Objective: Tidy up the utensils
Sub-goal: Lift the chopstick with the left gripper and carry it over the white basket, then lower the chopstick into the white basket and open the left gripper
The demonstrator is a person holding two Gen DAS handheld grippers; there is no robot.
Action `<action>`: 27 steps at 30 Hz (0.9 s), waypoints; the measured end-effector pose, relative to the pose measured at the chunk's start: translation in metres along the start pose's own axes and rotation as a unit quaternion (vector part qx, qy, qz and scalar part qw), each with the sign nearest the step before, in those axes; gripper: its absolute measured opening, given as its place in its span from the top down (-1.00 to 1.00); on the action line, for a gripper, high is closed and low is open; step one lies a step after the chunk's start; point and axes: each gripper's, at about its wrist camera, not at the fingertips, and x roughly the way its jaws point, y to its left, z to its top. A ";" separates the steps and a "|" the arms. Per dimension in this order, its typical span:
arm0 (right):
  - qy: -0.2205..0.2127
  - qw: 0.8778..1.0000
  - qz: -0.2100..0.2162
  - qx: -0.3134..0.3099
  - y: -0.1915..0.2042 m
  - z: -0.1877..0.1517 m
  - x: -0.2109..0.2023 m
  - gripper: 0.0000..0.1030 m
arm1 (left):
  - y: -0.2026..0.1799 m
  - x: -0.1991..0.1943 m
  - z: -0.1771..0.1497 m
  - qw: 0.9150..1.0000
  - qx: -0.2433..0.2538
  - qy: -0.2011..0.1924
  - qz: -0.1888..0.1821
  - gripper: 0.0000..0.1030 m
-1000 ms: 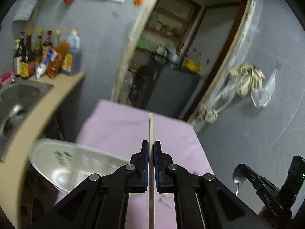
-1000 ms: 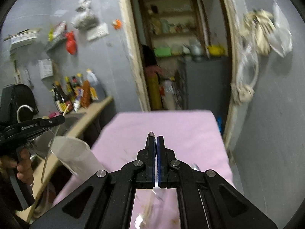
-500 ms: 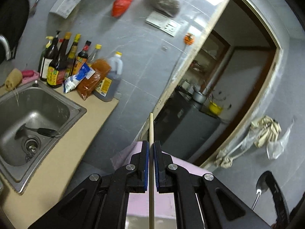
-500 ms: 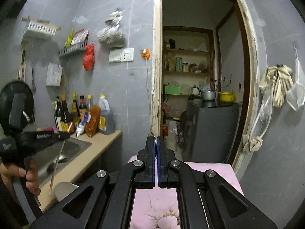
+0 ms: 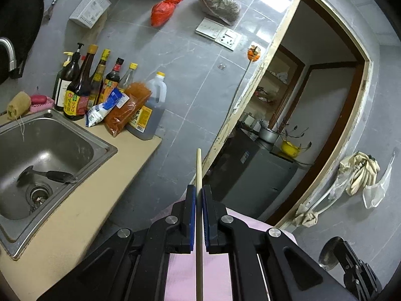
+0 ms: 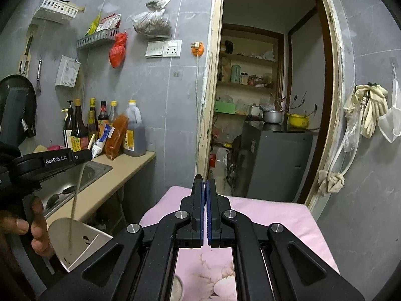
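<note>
My left gripper [image 5: 198, 188] is shut on a wooden chopstick [image 5: 198, 160] that sticks out past its fingertips. In the right wrist view this left gripper [image 6: 85, 154] is at the left, held by a hand [image 6: 35, 228]. The chopstick [image 6: 75, 200] hangs down from it, with its lower end at the mouth of a perforated steel utensil holder [image 6: 82, 248]. My right gripper [image 6: 206, 180] is shut over the pink table [image 6: 263, 213]. The left wrist view shows it gripping a metal spoon [image 5: 328, 253], bowl up, at the lower right.
A steel sink [image 5: 82, 140] with a dark spatula [image 5: 50, 174] in it is set in the beige counter [image 5: 100, 190] to the left. Several sauce bottles [image 5: 100, 87] stand against the grey wall. An open doorway with a grey cabinet [image 6: 275, 160] lies behind the table.
Both views have swung up from the pink table to the wall, sink and doorway. The chopstick's lower end now sits at the holder's mouth. Both grips are unchanged.
</note>
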 end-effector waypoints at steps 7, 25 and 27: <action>0.005 1.000 0.004 -0.008 0.006 -0.010 0.004 0.96 | 0.001 -0.005 -0.006 1.000 0.015 -0.007 0.012 0.89; 0.048 0.997 0.056 0.015 -0.013 -0.023 -0.011 0.28 | -0.006 -0.040 -0.022 0.994 0.086 0.060 0.018 0.19; 0.047 0.997 0.057 0.027 -0.021 -0.022 -0.017 0.18 | -0.005 -0.047 -0.023 0.995 0.077 0.059 0.013 -0.09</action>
